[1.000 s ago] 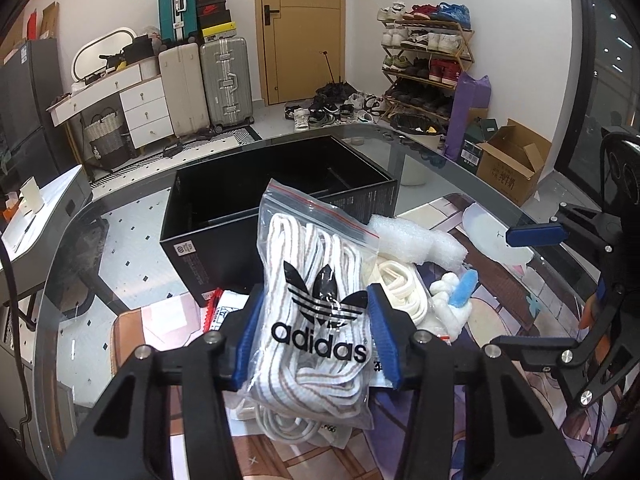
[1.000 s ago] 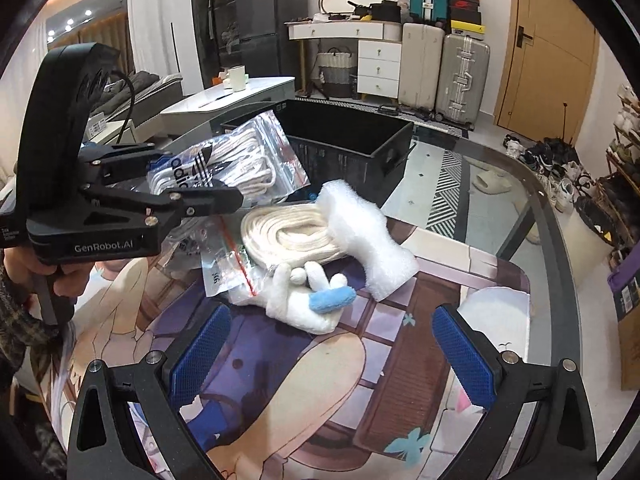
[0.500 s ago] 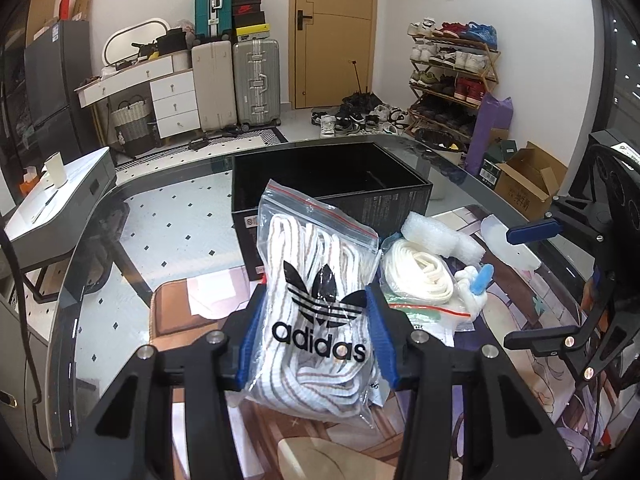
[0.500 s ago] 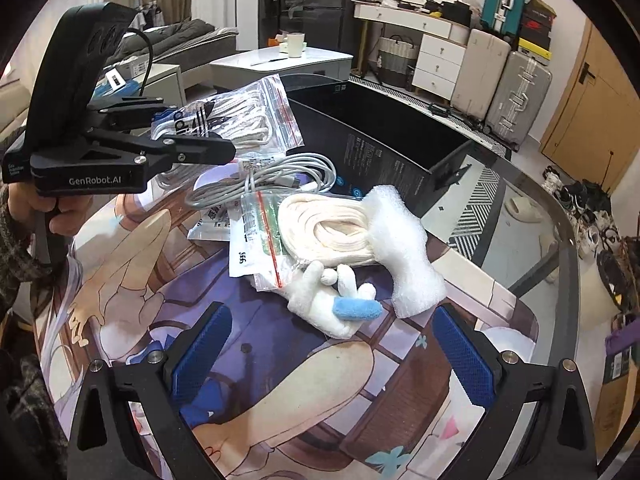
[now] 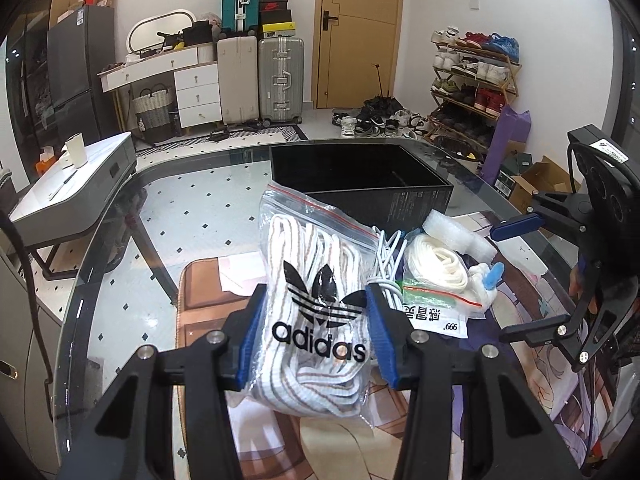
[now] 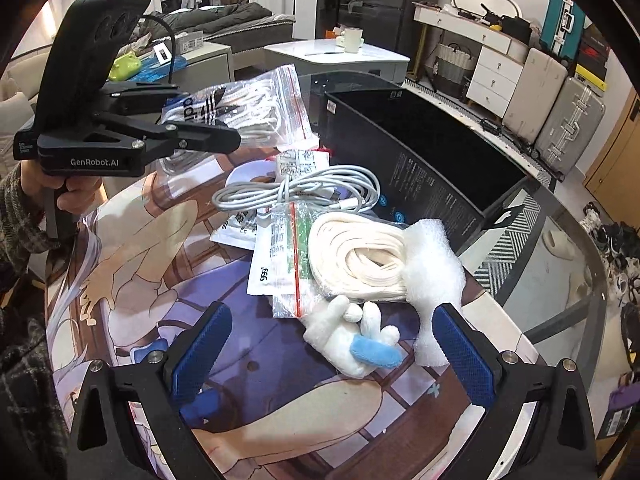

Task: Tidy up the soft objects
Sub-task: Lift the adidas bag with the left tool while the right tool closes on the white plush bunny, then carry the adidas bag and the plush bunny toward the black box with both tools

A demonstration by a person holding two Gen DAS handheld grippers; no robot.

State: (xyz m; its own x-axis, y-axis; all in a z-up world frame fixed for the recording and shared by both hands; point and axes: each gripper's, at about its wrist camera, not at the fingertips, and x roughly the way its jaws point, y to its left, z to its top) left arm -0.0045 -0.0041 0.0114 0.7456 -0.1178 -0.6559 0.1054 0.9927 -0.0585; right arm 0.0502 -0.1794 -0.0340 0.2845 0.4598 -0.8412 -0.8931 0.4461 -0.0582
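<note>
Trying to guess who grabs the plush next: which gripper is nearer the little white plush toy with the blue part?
Right. The right gripper hangs open just above the plush toy, which shows between its fingers. The left gripper is off to the side, shut on the adidas bag.

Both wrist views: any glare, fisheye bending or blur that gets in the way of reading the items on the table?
Left wrist view: sharp; glare on the adidas bag but its logo reads; door and shoe rack bow at the rim; dark corner vignette. Right wrist view: sharp at the plush toy and grey cable; black box edges curve; reflections on the glass table.
</note>
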